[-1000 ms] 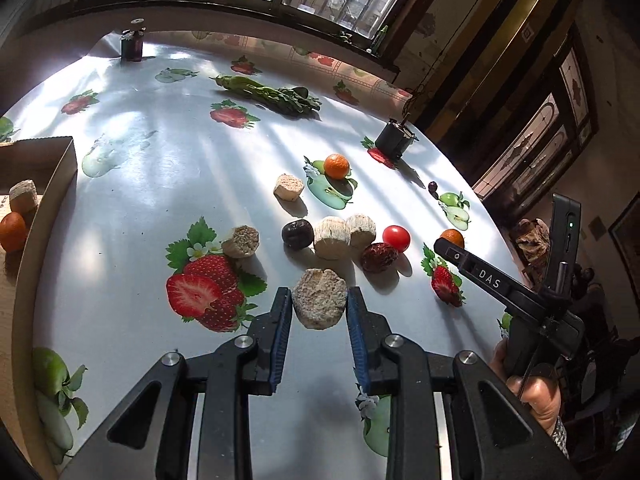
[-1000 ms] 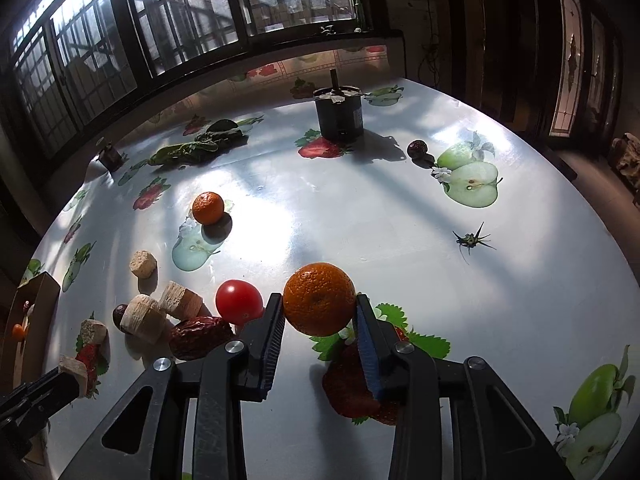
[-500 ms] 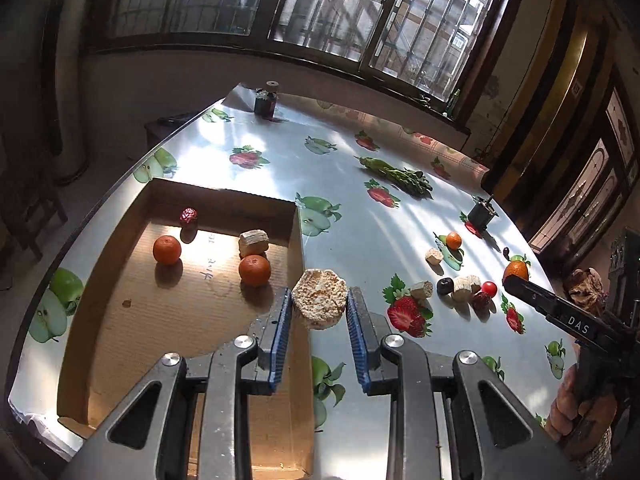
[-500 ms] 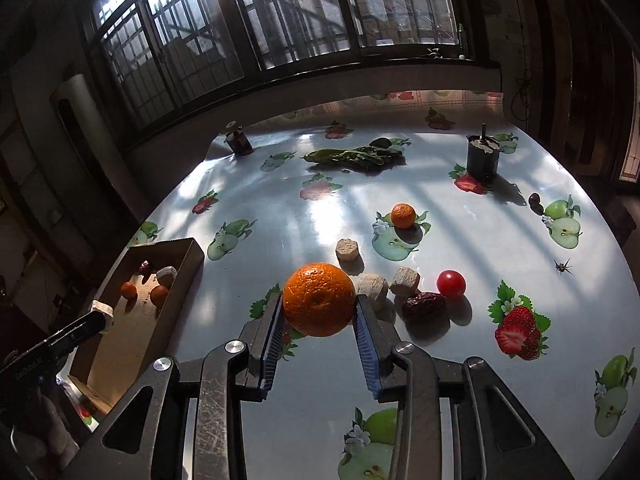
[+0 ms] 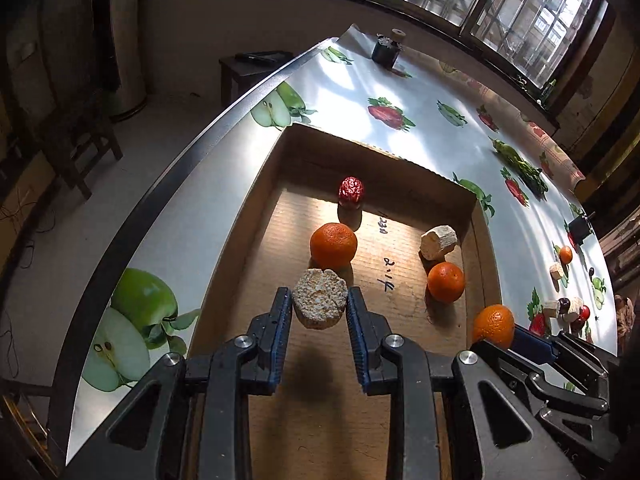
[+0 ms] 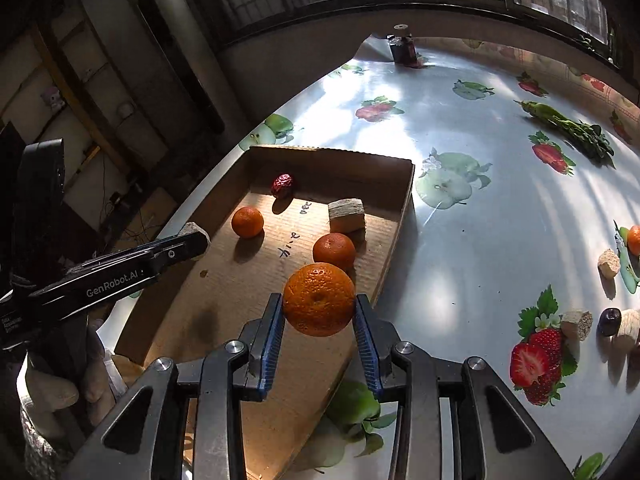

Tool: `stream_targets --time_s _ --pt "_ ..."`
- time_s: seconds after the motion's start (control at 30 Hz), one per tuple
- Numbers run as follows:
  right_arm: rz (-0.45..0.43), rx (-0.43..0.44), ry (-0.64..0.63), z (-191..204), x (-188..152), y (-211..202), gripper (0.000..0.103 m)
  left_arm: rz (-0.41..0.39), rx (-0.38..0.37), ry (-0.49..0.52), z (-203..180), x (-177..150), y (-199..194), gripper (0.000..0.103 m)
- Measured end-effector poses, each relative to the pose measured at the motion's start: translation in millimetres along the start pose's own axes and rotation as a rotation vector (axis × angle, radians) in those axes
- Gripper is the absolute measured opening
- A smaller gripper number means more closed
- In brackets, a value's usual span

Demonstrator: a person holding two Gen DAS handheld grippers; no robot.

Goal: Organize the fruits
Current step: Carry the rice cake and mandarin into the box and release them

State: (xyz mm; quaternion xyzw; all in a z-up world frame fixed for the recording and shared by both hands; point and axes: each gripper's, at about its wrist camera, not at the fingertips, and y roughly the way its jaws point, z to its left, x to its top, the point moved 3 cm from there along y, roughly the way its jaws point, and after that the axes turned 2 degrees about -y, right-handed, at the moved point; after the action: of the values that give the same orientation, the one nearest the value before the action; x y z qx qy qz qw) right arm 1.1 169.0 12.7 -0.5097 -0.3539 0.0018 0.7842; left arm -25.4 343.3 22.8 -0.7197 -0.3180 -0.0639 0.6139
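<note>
The left gripper (image 5: 319, 312) is clamping a pale, rough round chunk (image 5: 319, 303) between its blue pads, holding it in the air over the near part of the cardboard box (image 5: 256, 216). The right gripper (image 6: 319, 322) is gripping an orange (image 6: 319, 299) the same way, hanging over the box's right wall, with the fruit-printed tablecloth (image 6: 460, 240) spreading away to its right.

Just ahead of the left gripper, almost touching the chunk in that view, a loose orange (image 5: 333, 245) is sitting on the box floor. Further ahead, near the far wall, a red date (image 5: 351, 191) is lying. Ahead and to the right, a second orange (image 5: 445, 282) is resting with a beige cut block (image 5: 438, 242) just beyond it, close to the right wall. The right gripper's own orange is showing at the left gripper's right side, at the box edge.

From the right gripper, that second orange is lying directly ahead, so the spot just in front of its load is already taken, while bare cardboard is lying open to the left. Well off to its right, more pieces are waiting on the cloth: a beige chunk (image 6: 609, 265), a dark round fruit (image 6: 609, 321) and other pale pieces. Far ahead on the right, leafy greens (image 6: 576, 132) are lying near the table's edge, and a small dark container (image 6: 404, 50) is standing at the far corner. A gloved hand (image 6: 60, 396) is gripping the left tool's handle.
</note>
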Motion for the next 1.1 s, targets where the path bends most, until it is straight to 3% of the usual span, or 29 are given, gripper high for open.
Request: stream_targets --time_s 0.23,0.37,0.43,0.67,0.8,0.97,1.1 --pt "0.060 -0.051 -0.019 3.3 6.2 38.2 0.038 0.070 0.010 -0.010 3.1 0.2 24.2 0.027" --pt "0.058 -0.074 -0.055 9.3 9.4 42.5 0.038 0.068 0.005 -0.033 6.1 1.0 25.1 0.028" --pt "0.055 -0.084 -0.069 12.4 9.9 44.8 0.038 0.065 -0.001 -0.048 9.1 1.4 24.0 0.035" --pt "0.037 -0.082 -0.056 11.0 7.1 42.1 0.039 0.034 -0.052 -0.089 13.3 0.7 6.2 0.044" --pt "-0.021 -0.072 -0.051 11.1 4.9 16.7 0.044 -0.025 -0.073 -0.109 10.1 -1.4 -22.7 0.049" --pt "-0.098 -0.067 -0.024 6.7 -8.2 -25.3 0.050 -0.163 -0.052 -0.097 -5.7 -14.5 -73.5 0.068" --pt "-0.166 -0.093 0.014 -4.4 -26.7 -60.2 0.058 -0.279 0.017 -0.070 -25.3 -33.9 -105.5 0.090"
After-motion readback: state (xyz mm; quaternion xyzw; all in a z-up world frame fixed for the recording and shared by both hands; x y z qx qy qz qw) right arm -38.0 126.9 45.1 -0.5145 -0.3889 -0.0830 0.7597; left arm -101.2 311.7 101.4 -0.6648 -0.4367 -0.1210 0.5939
